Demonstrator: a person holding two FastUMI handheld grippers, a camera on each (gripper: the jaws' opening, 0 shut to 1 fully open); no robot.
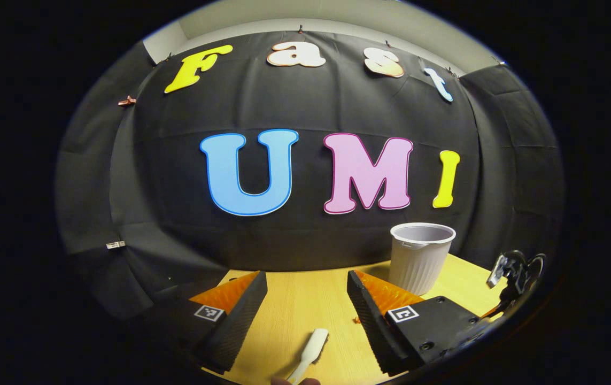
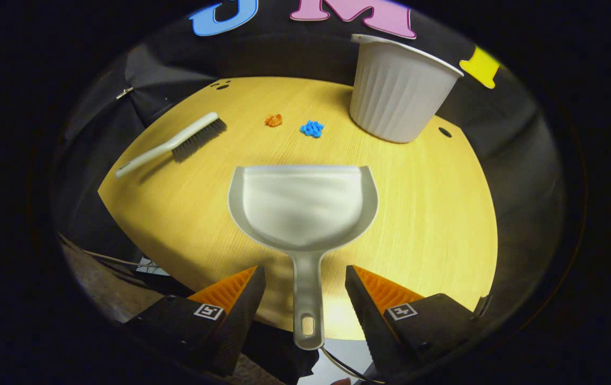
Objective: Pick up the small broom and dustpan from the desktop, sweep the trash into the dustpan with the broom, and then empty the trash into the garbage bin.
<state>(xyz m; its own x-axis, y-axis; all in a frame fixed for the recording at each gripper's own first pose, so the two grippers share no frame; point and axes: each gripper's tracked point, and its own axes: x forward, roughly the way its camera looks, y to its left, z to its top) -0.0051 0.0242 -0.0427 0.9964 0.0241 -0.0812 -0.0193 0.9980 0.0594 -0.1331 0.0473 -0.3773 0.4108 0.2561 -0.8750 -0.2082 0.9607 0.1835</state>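
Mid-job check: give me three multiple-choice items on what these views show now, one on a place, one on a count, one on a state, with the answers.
1. Where does the dustpan handle lie in the right gripper view?
A. Between the right tool's open fingers
B. Inside the garbage bin
C. Under the broom

2. How many bits of trash lie on the desktop?
A. None
B. Two
C. Five

3. What is the left tool doing?
A. Shut on the broom
B. Shut on the bin
C. Open, with the broom handle low between its fingers

Answers: 1 A, the handle runs down the gap between both fingers, untouched. 2 B, one orange bit and one blue bit lie near the bin. 3 C, its fingers stand wide apart, pressing nothing.
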